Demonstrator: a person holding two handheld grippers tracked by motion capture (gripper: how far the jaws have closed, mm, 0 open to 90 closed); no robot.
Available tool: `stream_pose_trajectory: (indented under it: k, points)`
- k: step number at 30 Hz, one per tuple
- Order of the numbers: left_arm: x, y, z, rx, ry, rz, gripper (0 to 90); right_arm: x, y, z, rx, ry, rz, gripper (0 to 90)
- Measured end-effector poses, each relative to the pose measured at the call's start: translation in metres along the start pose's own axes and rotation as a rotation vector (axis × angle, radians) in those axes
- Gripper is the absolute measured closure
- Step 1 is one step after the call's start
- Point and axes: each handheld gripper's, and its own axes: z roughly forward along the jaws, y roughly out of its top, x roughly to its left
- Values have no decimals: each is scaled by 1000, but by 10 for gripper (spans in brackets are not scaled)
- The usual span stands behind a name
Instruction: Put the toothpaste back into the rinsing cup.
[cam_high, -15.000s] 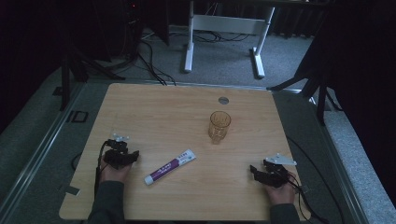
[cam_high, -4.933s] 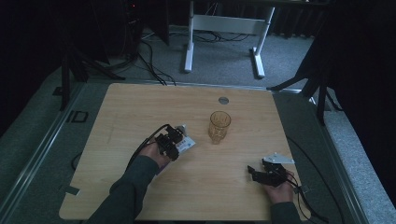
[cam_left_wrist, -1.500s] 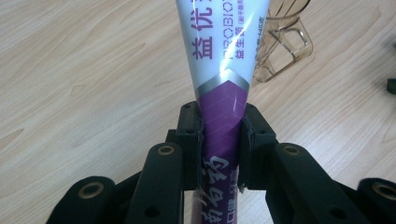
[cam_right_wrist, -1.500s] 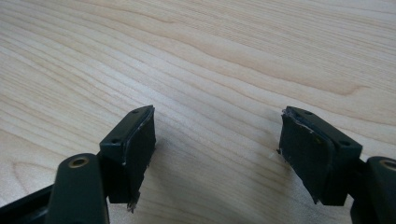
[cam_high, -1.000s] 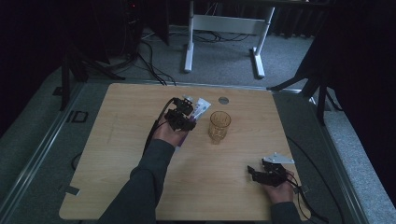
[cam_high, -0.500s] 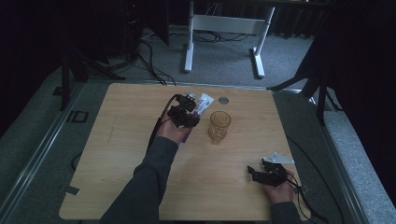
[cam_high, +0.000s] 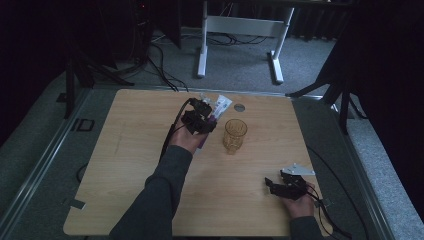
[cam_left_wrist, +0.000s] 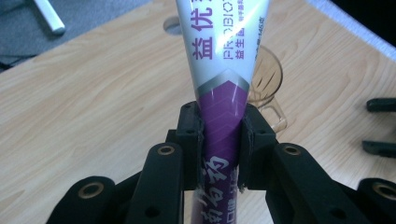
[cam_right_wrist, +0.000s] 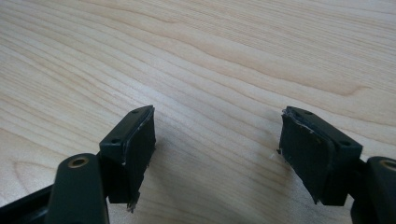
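A white and purple toothpaste tube (cam_left_wrist: 219, 93) is held off the table by my left gripper (cam_left_wrist: 219, 135), whose jaws are shut on its purple part. In the high view the left gripper (cam_high: 200, 119) is raised over the far middle of the table, the tube (cam_high: 219, 107) pointing up and away, just left of an amber glass cup (cam_high: 235, 135). The cup (cam_left_wrist: 266, 79) stands upright behind the tube in the left gripper view. My right gripper (cam_high: 272, 186) rests near the front right of the table, open, with bare wood between its pads (cam_right_wrist: 135, 149).
A small round grey cap or hole (cam_high: 239, 107) sits near the table's far edge. The wooden table (cam_high: 130, 165) has dark floor, cables and a white stand leg (cam_high: 202, 55) beyond it. The right gripper's jaws (cam_left_wrist: 380, 126) show at the edge of the left gripper view.
My left gripper has carried the tube a little farther right and away, closer to the cup, tilting it more upright. The right gripper has stayed put.
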Motion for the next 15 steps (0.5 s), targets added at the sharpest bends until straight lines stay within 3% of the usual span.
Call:
stream_pose_trajectory:
  k: [15]
  points:
    - [-1,6,0,-96,0,37,734,0,0,0,0,2,-2,269]
